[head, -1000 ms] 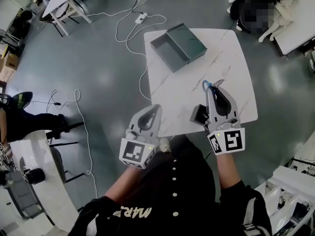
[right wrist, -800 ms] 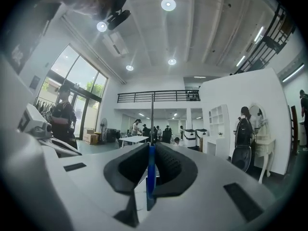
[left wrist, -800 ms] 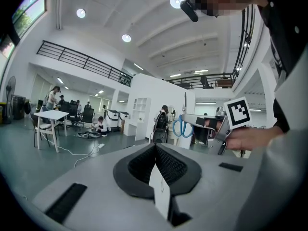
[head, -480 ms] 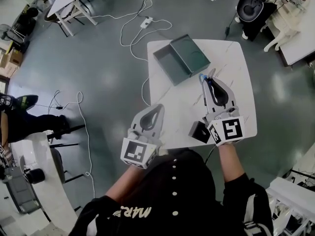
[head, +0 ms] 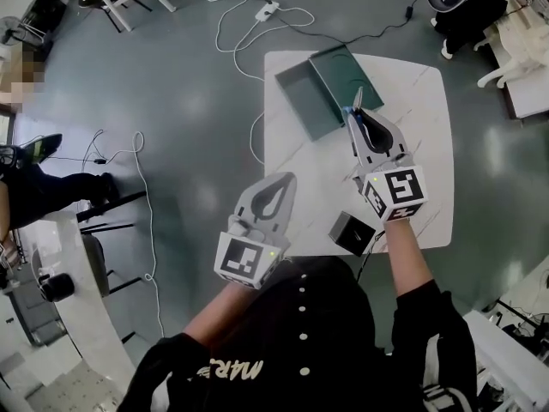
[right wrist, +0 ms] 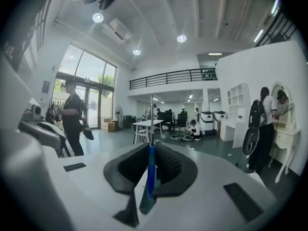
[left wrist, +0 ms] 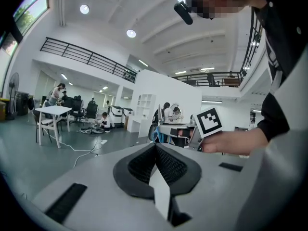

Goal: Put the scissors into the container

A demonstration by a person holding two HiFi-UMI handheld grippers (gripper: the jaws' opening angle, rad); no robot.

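Blue-handled scissors [head: 353, 110] are sitting pinched in my right gripper [head: 358, 134] beside the grey container [head: 287, 84] at upper centre, my left gripper [head: 275, 197] closed and empty; next, I'm judging, hovering over its opening and releasing.

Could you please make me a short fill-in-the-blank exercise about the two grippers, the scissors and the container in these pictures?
1. The right gripper is shut on scissors whose handle is ____ in colour.
2. The left gripper has its fingers together and holds ____.
3. The open container on the table is ____: nothing lies inside it.

Missing words: blue; nothing; empty
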